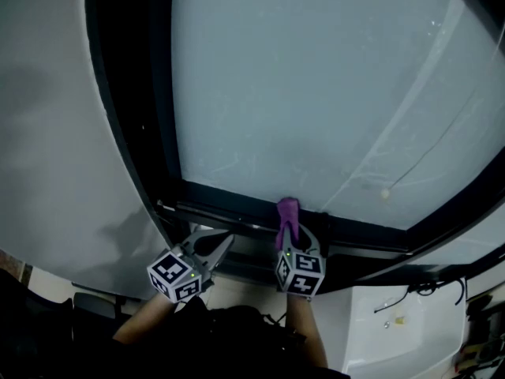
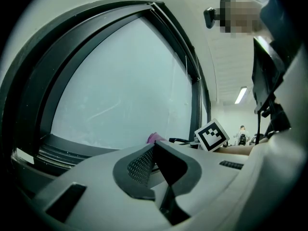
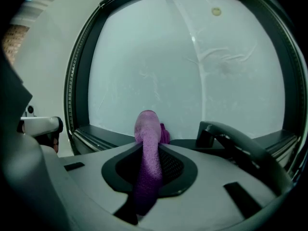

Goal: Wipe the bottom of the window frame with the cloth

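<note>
Though parked at frame (image 1: 237, 205) bottom, about mid-span, looks barely into the wipe: can't tell any cleaned stretch from uncleaned, so judging most of the rail left to do. Pinches purple cloth (image 3: 147, 129) in right gripper (image 3: 150, 150), folded end poking past the tips, at or maybe touching the bottom rail just under glass (image 1: 316, 93). Holds left gripper (image 2: 153, 147) pressed together on nothing, just beside on the left. Reads as soft knit cloth, limp and rounded at the fold; dark ridged frame, stepped channels; smooth frosted pane, faint streaks.
</note>
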Demonstrator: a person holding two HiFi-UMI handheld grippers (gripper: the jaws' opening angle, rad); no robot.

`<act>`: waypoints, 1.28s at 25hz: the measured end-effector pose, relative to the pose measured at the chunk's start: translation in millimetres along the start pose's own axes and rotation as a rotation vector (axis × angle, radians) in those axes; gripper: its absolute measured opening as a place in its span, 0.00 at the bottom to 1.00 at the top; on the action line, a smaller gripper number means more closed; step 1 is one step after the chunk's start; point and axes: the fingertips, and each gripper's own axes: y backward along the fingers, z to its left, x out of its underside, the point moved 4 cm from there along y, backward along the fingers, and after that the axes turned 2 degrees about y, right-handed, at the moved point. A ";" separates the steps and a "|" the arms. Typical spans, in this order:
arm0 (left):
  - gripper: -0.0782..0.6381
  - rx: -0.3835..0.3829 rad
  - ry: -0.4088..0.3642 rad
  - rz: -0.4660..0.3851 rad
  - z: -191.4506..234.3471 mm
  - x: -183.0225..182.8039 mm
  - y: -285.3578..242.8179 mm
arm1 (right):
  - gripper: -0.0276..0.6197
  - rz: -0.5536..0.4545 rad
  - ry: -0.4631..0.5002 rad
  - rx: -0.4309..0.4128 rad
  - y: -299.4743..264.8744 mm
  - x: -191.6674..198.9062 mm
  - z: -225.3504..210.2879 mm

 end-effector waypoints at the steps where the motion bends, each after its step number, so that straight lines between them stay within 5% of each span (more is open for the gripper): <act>1: 0.10 -0.001 0.001 0.002 -0.7 0.8 -0.5 | 0.15 -0.011 -0.036 0.000 0.5 0.3 -0.8; 13: 0.10 -0.006 -0.009 0.023 -10.0 4.6 -2.4 | 0.15 -0.133 -0.567 -0.066 8.7 14.3 -18.2; 23: 0.10 0.007 -0.014 0.023 -19.2 5.7 -8.1 | 0.15 -0.159 -0.623 -0.042 20.2 20.0 -32.5; 29: 0.10 0.016 -0.019 0.042 -27.6 10.9 -11.7 | 0.15 -0.227 -0.797 -0.034 33.2 31.9 -53.8; 32: 0.10 0.025 -0.023 0.052 -33.3 12.2 -15.1 | 0.15 -0.224 -0.760 -0.020 37.6 35.3 -61.7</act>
